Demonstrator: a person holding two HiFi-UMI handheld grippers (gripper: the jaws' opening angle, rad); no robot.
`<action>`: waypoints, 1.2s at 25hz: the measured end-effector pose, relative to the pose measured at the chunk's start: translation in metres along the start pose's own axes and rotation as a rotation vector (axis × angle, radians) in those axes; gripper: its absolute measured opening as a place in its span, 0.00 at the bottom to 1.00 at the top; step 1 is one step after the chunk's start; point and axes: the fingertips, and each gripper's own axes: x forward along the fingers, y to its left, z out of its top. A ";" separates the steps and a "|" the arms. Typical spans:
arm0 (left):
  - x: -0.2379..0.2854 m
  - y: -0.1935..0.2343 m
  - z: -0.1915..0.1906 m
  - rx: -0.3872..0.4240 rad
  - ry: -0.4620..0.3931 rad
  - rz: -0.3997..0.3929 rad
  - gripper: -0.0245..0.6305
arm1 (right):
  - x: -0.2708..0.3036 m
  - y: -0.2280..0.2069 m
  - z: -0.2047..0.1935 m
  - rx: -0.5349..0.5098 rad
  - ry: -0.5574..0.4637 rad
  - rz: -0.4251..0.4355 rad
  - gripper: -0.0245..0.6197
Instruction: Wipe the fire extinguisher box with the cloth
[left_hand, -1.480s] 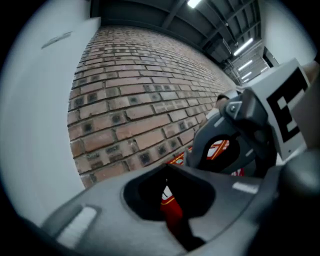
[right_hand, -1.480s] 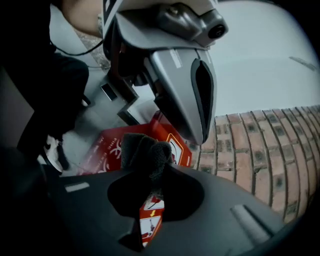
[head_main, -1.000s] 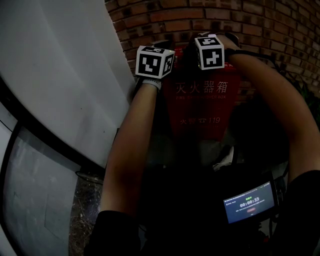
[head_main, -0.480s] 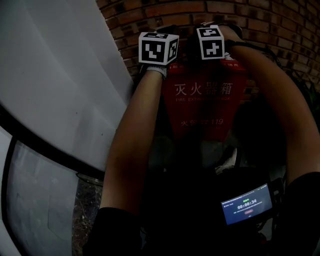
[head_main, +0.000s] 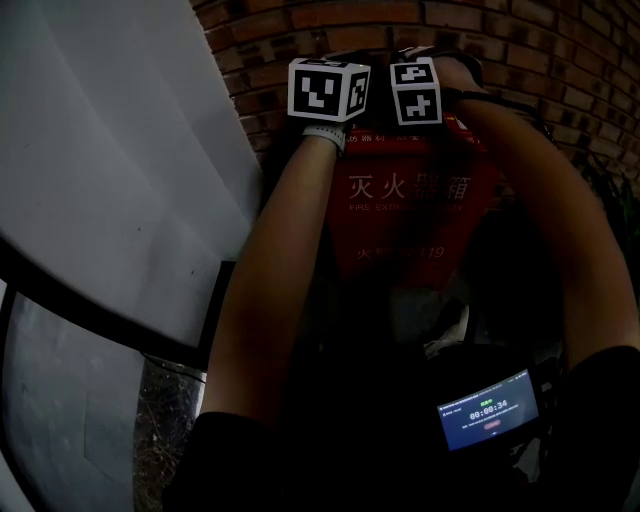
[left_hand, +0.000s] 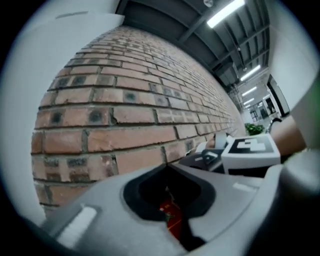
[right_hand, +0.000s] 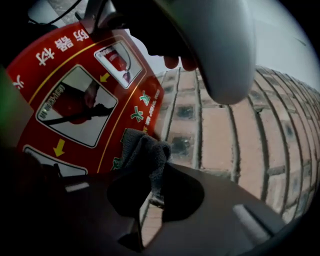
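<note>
The red fire extinguisher box (head_main: 400, 215) with white characters stands against a brick wall (head_main: 560, 50). Both marker cubes sit side by side over its top edge, the left cube (head_main: 328, 90) and the right cube (head_main: 415, 90); the jaws are hidden behind them in the head view. In the right gripper view my right gripper (right_hand: 150, 195) is shut on a dark grey cloth (right_hand: 145, 152), bunched against the box's red instruction panel (right_hand: 85, 100) near the wall. My left gripper (left_hand: 166, 167) is shut with nothing in it, pointing at the bricks, a sliver of red box (left_hand: 171, 222) below it.
A large white curved panel (head_main: 120, 180) rises close on the left of the box. A small lit screen (head_main: 487, 410) hangs at my lower right. Gravelly ground (head_main: 165, 420) shows below the panel. The right gripper's cube (left_hand: 250, 150) is beside the left jaws.
Both grippers have moved up and farther toward the wall over the box's top, and the two cubes have drawn closer together.
</note>
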 end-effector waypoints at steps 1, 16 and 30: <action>0.005 -0.005 -0.006 -0.048 0.024 -0.041 0.04 | 0.003 0.004 0.001 -0.006 -0.001 0.007 0.09; 0.018 -0.001 -0.036 -0.256 0.178 0.003 0.04 | -0.035 0.031 0.019 -0.003 -0.106 0.062 0.09; 0.014 0.006 -0.038 -0.262 0.177 0.054 0.04 | -0.100 0.065 0.047 -0.044 -0.186 0.088 0.09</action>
